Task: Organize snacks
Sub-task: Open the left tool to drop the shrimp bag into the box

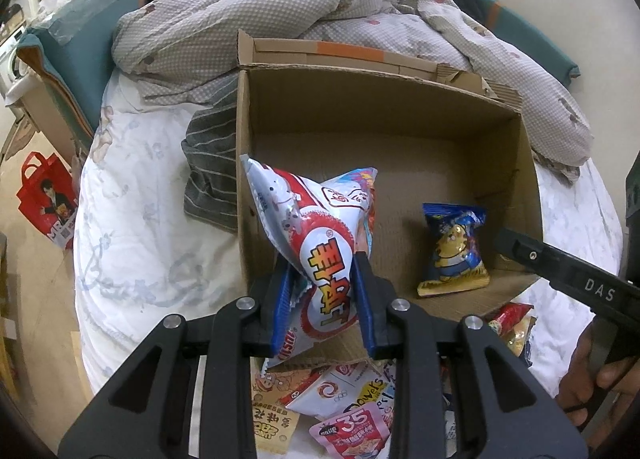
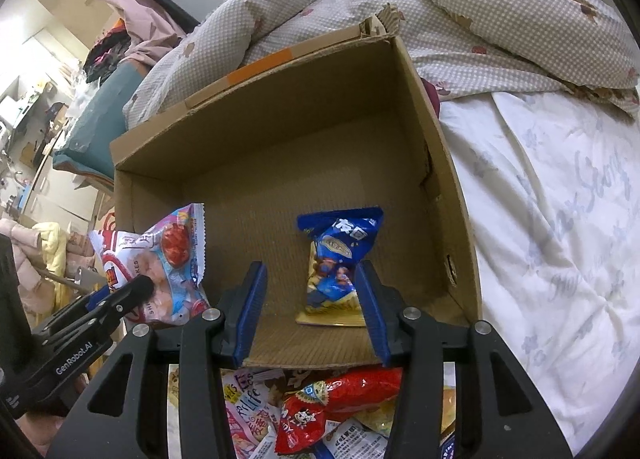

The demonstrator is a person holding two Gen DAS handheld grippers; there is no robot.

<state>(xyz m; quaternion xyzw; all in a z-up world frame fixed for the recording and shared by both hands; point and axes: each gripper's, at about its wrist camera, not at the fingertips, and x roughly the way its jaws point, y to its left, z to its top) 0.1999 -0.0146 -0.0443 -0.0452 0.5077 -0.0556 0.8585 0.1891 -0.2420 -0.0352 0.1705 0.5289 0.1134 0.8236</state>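
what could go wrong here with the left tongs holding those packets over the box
1. The left tongs pinch two packets at once, the red-white packet and a pink one behind it; one may slip out early.
2. They hang by the box's left wall, so a drop could land outside on the bed.
3. The right tongs stand open around the blue packet and could drag it on withdrawal.

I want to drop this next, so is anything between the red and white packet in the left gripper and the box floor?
Nothing visible. The left gripper holds the red and white packet over bare box floor; the blue packet lies off to the side.
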